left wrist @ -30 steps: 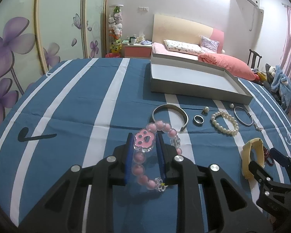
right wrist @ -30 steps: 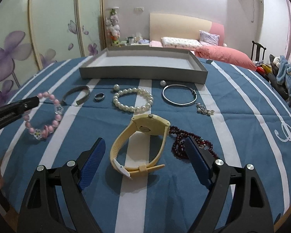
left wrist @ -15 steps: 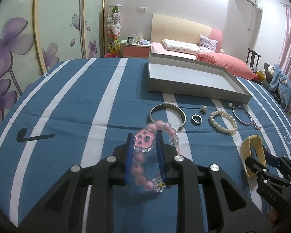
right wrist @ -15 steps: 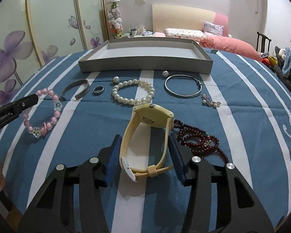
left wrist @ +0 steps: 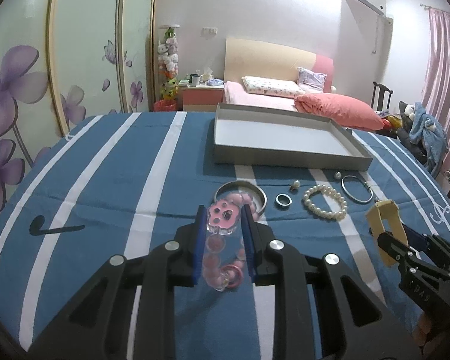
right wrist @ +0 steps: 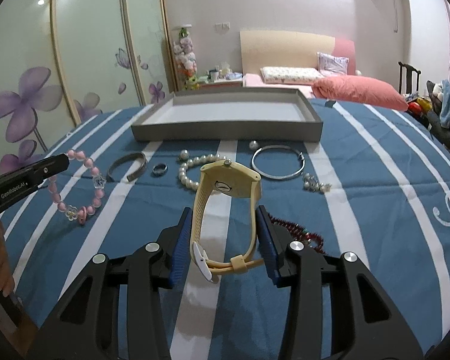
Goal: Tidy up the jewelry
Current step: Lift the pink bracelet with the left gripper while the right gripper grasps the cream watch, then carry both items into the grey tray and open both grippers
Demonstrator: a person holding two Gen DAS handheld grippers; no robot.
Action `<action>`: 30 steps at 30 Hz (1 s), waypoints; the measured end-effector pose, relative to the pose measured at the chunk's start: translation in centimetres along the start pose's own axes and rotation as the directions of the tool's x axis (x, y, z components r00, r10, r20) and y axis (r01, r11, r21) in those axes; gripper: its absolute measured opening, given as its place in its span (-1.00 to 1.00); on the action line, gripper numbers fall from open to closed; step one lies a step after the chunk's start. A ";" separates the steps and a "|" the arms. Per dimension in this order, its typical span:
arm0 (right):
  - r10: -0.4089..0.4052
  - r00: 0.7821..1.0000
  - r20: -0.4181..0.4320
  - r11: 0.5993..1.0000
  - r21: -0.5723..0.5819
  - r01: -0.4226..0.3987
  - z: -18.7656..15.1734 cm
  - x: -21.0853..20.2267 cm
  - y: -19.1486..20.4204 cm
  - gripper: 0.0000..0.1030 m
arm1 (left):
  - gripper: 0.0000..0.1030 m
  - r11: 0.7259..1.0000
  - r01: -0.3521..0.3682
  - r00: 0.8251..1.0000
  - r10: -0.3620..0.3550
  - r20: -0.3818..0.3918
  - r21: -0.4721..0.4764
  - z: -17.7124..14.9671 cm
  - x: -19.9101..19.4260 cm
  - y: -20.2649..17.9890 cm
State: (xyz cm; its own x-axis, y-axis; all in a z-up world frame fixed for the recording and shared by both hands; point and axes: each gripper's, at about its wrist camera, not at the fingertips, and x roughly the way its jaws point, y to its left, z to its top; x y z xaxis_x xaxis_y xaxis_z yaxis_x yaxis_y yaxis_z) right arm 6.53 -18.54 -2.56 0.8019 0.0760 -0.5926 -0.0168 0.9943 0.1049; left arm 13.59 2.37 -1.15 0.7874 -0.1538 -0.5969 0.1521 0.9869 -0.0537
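- Fingers (left wrist: 199, 240) of the left gripper (left wrist: 222, 237) are closed on the pink bead bracelet with a clear-rimmed paw charm (left wrist: 223, 219); charm clamped between the blue pads, the bead loop hanging below, apparently clear of the blue-and-white striped cloth on the counter (left wrist: 120, 180)
- Fingers (right wrist: 183, 240) of the right gripper (right wrist: 225, 237) are closed on the pale yellow rubber-strap wristwatch (right wrist: 229, 184); pads press the two strap sides, case up and forward, buckle end toward the camera
- Key relation: the shallow grey rectangular tray (right wrist: 225, 133) lies straight ahead of both loads, long axis across the view, near wall facing the fingers; each load must clear that wall
- Judgement: right gripper looks squarer to the tray; from the left view the tray sits ahead and to the right
- Between fingers and tray: open silver cuff bangle (right wrist: 129, 166), dark metal ring (right wrist: 160, 169), white pearl bracelet (right wrist: 195, 169), thin silver hoop bangle (right wrist: 277, 162)
- Right view alone shows the whole bead loop (right wrist: 75, 192) hanging from the left fingers, plus dark red beaded strands (right wrist: 300, 234) beside the right pad
- Left view alone shows the paw charm seated between the pads; the watch (left wrist: 381, 225) appears there only at the frame edge
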 end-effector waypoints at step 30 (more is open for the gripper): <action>-0.091 0.941 0.326 0.995 -0.016 0.102 8.5 -1.0 -3.7 -0.16 | -0.55 0.999 -0.024 0.982 0.016 0.187 0.041 6.4 -0.2 -3.5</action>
State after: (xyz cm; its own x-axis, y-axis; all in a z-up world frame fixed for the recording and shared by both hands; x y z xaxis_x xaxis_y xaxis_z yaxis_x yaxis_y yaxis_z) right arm 10.91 -22.88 4.42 0.9508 -0.0431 -0.3069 0.0554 0.9980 0.0313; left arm 16.71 -1.39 4.29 0.8874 -0.1448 -0.4376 0.1576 0.9875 -0.0071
